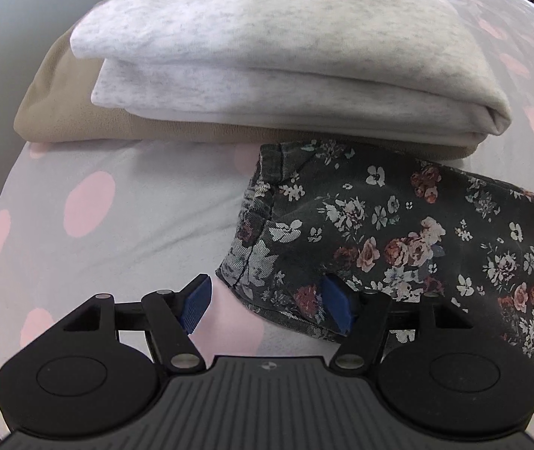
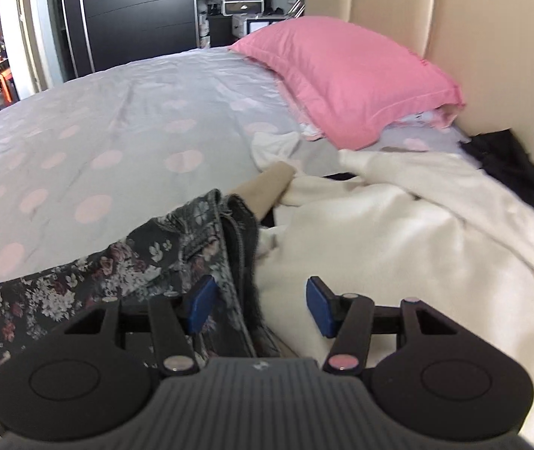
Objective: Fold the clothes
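Left wrist view: the left gripper (image 1: 267, 302) hangs over the bed with its jaws spread wide, one blue pad above bare sheet and the other lying against the near hem of the floral garment (image 1: 398, 240), which nothing pinches. That dark garment lies flat on the polka-dot sheet (image 1: 90, 202), its far edge meeting a stack in which a folded grey garment (image 1: 274, 56) sits on a tan one (image 1: 64, 112). Open sheet extends to the left of the hem. Right wrist view: the right gripper (image 2: 261, 309) has its jaws apart, and a rumpled edge of the floral garment (image 2: 135, 262) passes between them, untouched by either pad. A cream blanket (image 2: 398, 232) fills the right side; a pink pillow (image 2: 345, 75) leans at the padded headboard (image 2: 491, 45). Broad clear sheet runs left toward a dark wardrobe (image 2: 135, 11).
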`<state>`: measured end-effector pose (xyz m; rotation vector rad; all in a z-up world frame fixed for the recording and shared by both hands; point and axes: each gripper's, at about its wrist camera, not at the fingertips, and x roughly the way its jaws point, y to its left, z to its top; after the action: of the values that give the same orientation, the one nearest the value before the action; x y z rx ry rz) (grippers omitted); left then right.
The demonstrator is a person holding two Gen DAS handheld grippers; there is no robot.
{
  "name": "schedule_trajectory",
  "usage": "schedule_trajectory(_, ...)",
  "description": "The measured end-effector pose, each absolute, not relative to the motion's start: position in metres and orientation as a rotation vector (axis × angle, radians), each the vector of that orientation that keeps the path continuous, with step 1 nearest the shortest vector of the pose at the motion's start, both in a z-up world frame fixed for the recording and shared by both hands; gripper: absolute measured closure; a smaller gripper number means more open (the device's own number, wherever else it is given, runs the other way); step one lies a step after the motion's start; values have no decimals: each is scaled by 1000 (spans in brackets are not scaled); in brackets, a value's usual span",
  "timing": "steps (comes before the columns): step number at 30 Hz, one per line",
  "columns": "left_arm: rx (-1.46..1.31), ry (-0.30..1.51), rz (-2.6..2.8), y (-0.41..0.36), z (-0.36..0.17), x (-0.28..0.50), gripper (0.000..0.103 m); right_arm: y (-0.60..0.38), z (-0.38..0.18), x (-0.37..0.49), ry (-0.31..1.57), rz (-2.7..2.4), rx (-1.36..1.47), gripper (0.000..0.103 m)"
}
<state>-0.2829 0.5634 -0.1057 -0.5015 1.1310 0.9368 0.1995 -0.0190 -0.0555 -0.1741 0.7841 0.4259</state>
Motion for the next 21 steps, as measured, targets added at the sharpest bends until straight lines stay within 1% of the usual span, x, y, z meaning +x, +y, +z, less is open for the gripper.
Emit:
schedule_trajectory(2, -514, 1128, 939, 565, -108, -283, 38, -12, -61, 207, 794, 421, -184, 54)
schedule_trajectory(9, -585, 1106, 935, 576, -118, -284, 32, 0, -69, 212, 788, 392, -237, 52)
schedule_trajectory(12, -645, 1084, 946, 584, -124, -288, 27, 0, -68, 210, 784, 394, -248, 52)
schedule_trajectory(15, -717, 1043, 965, 591, -128, -294, 26, -2, -68, 212, 790, 389, -228, 52)
schedule_trajectory(16, -735, 1029, 975, 592, -128, -296, 27, -2, -68, 212, 791, 386, -224, 52)
schedule_trajectory(18, -736, 1016, 983, 589, -126, -295, 34, 0, -69, 212, 789, 382, -230, 51)
schedule_trajectory(20, -737, 1003, 991, 587, -124, -293, 53, 2, -69, 211, 781, 381, -248, 51)
schedule_trajectory(21, -737, 996, 994, 585, -123, -293, 59, 3, -70, 210, 778, 380, -256, 51)
